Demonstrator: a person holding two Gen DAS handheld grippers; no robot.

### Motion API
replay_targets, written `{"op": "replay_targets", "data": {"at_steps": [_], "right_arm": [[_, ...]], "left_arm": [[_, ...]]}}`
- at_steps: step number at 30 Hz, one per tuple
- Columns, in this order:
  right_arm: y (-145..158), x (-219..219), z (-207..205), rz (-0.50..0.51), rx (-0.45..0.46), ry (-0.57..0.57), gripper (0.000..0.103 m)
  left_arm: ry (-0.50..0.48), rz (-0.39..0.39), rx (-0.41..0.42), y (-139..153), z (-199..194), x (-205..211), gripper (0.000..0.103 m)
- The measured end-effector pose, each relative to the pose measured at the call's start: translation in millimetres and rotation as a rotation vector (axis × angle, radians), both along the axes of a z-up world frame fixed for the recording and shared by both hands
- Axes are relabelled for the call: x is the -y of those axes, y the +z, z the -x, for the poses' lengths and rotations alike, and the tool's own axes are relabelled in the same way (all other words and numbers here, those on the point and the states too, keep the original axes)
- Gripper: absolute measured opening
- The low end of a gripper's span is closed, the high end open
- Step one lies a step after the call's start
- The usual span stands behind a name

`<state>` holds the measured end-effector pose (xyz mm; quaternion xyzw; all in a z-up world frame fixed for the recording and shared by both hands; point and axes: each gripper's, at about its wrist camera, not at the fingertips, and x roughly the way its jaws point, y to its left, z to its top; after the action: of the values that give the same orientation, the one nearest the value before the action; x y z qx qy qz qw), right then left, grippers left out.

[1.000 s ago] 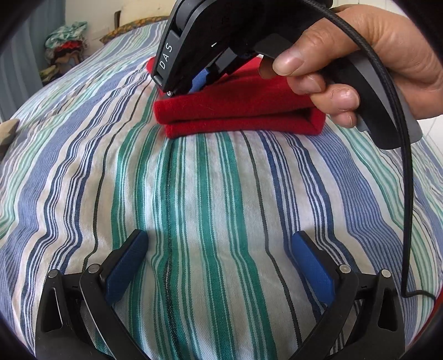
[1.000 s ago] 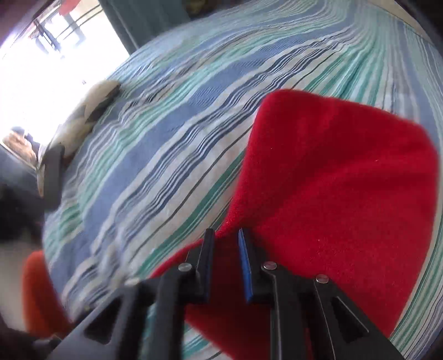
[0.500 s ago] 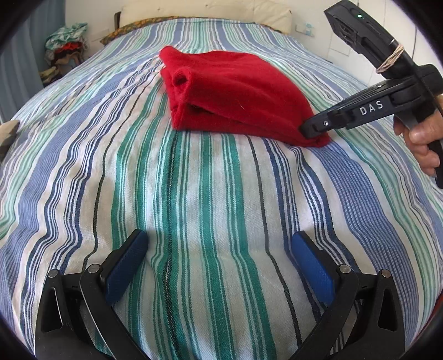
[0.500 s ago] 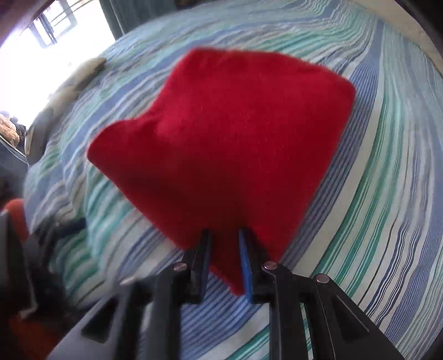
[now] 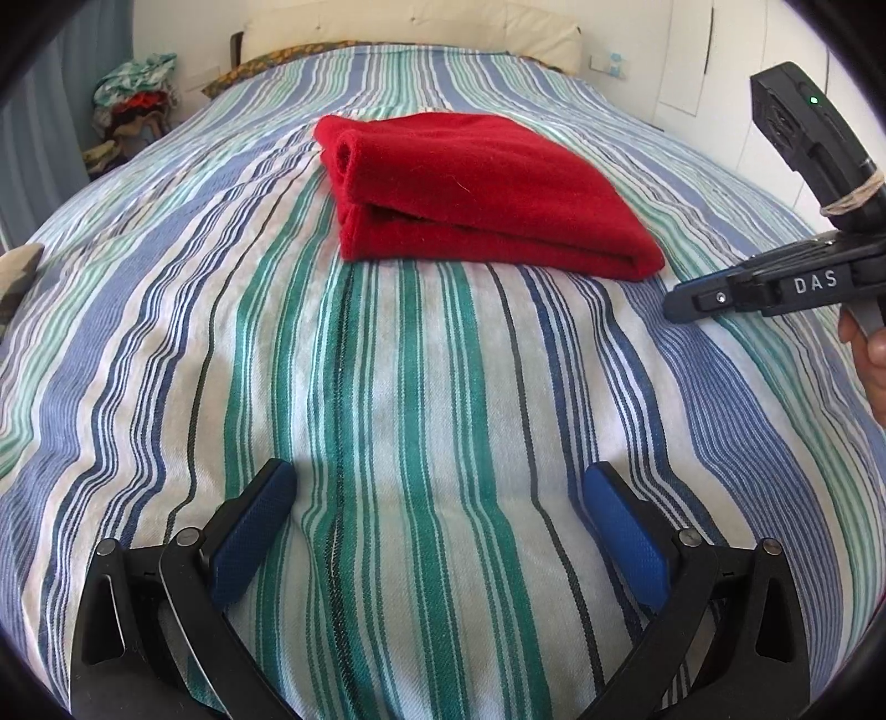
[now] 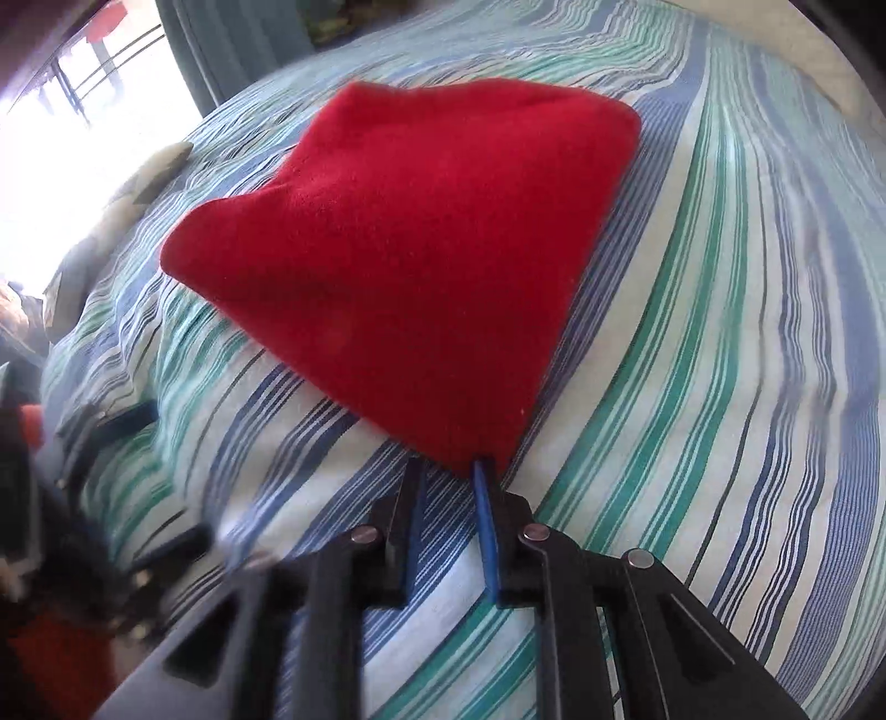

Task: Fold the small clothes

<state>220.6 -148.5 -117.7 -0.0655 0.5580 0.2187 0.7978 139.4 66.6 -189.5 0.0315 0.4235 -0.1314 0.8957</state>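
Observation:
A red cloth [image 5: 487,183] lies folded in a thick, flat stack on the striped bedsheet [image 5: 421,387], its folded edges facing me. Low in the left wrist view, my left gripper [image 5: 437,473] hovers open over bare sheet, well short of the cloth. My right gripper [image 5: 673,304] sits to the right of the cloth's near right corner, just off it. In the right wrist view the red cloth [image 6: 421,238] fills the middle. There my right gripper [image 6: 447,468] stops at the cloth's near corner, its jaws a narrow gap apart with only sheet showing between them.
A hand [image 5: 869,354] holds the right gripper at the frame's right edge. A heap of clothes [image 5: 133,105] sits beyond the bed's far left, and a pillow [image 5: 415,27] lies at its head. A bright window [image 6: 72,111] is on the left of the right wrist view.
My right gripper swept from on top of the red cloth off to its right side, leaving the cloth folded on the bed. The left gripper stayed where it was.

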Motion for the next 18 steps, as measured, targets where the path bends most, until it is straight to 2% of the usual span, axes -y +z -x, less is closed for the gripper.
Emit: {"op": "replay_targets", "data": {"at_steps": [1,4,6,8,9,12,16,18], "right_arm": [[2.1,6.3,7.8,-0.007,-0.006,-0.015,0.018],[11.9,23.2,41.9,0.029,0.064,-0.025,0.021],[17.3,35.0,64.5,0.052,0.119,-0.046,0.033],[18.6,44.9,85.3,0.06,0.179,-0.092,0.061],[18.2,49.3,95.9,0.058,0.209,-0.119,0.067],[5.6,58.6,115.9,0.057,0.246,-0.179,0.077],[-10.4,63.3,131.9,0.002,0.31,-0.273,0.083],[-13.6,60.3,133.3,0.009,0.326,-0.278,0.085]], "left_arm": [[0.0,-0.002,0.001,-0.1,-0.3,0.1,0.102],[0.001,-0.006,0.004,-0.3,-0.8,0.9,0.102],[0.003,-0.011,0.006,-0.5,-0.6,1.7,0.103],[0.003,-0.013,0.008,-0.5,0.6,2.2,0.103],[0.004,-0.012,0.01,-0.4,1.2,2.2,0.103],[0.006,-0.011,0.017,-0.4,2.7,1.8,0.103],[0.011,-0.021,0.024,-0.6,3.7,3.2,0.103],[0.013,-0.024,0.023,-0.4,3.7,3.8,0.103]]}}
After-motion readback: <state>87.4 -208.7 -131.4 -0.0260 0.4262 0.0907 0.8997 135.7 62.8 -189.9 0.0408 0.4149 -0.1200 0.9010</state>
